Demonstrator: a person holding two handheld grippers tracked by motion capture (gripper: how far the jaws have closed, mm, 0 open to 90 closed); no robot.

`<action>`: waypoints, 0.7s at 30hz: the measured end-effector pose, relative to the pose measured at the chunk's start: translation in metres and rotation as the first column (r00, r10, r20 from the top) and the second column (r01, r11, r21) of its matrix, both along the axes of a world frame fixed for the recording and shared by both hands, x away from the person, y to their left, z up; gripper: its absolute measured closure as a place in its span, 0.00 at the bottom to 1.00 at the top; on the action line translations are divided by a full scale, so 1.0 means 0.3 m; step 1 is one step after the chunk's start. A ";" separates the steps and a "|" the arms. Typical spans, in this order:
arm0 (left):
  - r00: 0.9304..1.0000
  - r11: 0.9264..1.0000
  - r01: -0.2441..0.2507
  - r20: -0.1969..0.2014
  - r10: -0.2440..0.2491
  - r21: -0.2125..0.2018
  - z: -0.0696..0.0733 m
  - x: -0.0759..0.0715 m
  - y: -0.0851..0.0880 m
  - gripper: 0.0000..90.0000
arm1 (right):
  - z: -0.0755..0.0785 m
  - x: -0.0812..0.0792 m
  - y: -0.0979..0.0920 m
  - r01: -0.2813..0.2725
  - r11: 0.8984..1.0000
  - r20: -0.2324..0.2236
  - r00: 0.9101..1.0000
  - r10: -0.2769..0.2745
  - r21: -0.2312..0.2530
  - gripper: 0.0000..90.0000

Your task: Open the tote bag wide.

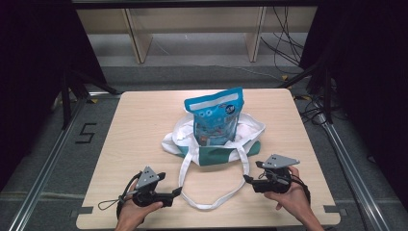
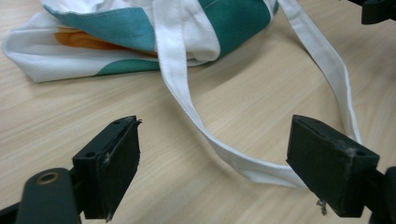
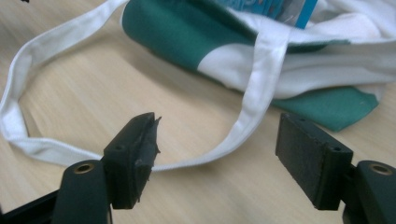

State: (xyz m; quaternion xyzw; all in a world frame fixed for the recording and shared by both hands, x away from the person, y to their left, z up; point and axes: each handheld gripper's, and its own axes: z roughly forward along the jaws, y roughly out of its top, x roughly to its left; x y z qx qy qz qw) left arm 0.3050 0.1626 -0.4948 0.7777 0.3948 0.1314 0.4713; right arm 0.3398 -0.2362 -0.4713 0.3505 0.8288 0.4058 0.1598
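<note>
- The left tool (image 1: 179, 191) rests low over the counter (image 1: 139, 130) with its jaws spread wide; nothing is pinched between them.
- In the left gripper view, the white strap (image 2: 243, 161) of the tote bag (image 2: 116, 42) loops across the counter just ahead of that tool's jaws, its bend passing close to one pad without being pressed.
- The right tool (image 1: 247, 179) also has its jaws spread, with nothing between the pads.
- In the right gripper view, the strap (image 3: 243, 116) runs from the bag down to the counter just beyond that tool's jaws.
- The green-and-white tote bag (image 1: 216, 149) lies slumped beyond both tools, between them and the far edge of the counter.
- A blue snack packet (image 1: 215, 118) stands upright in the bag's mouth.
- The strap's loop (image 1: 211, 202) lies on the counter between the two tools, touching neither.
</note>
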 end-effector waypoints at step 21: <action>0.994 0.988 0.105 0.016 -0.108 0.113 -0.011 -0.112 -0.055 0.17 | -0.062 -0.140 -0.030 -0.026 0.997 -0.028 0.999 0.024 -0.072 0.27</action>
